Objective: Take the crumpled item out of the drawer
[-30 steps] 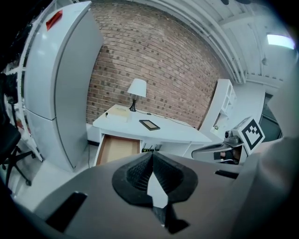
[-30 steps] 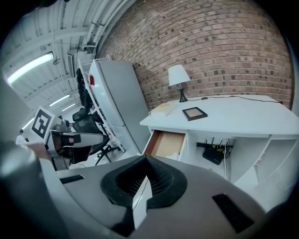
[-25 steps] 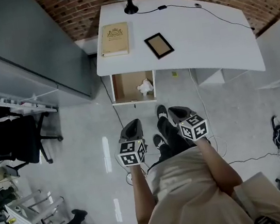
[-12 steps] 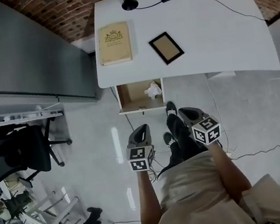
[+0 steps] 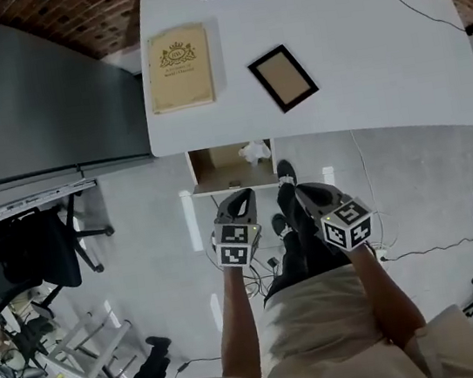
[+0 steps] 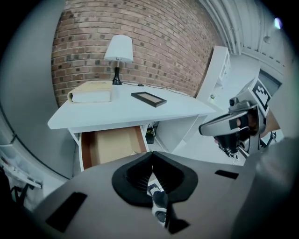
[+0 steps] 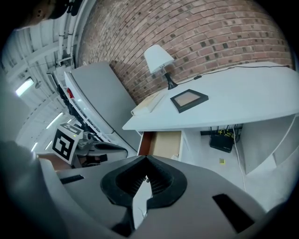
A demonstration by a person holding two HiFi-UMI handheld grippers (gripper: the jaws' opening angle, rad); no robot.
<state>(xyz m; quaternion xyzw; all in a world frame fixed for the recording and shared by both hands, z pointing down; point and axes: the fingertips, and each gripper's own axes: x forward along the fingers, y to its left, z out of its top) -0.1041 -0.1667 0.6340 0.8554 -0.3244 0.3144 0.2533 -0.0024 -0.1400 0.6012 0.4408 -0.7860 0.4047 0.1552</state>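
Smooth matt white desk (image 5: 375, 57), rough brick wall (image 6: 154, 42), brown wood-look drawer (image 5: 216, 167)

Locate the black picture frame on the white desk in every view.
Head view: black picture frame upper centre, right of the tan book.
Left gripper view: frame upper centre, right of the book.
Right gripper view: frame centre, right of the book.
Shared landmark: that book.

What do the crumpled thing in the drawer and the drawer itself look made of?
The crumpled item looks like white paper or tissue, matte and creased. The drawer seems wood or fibreboard: plain matte brown inside, white rim.
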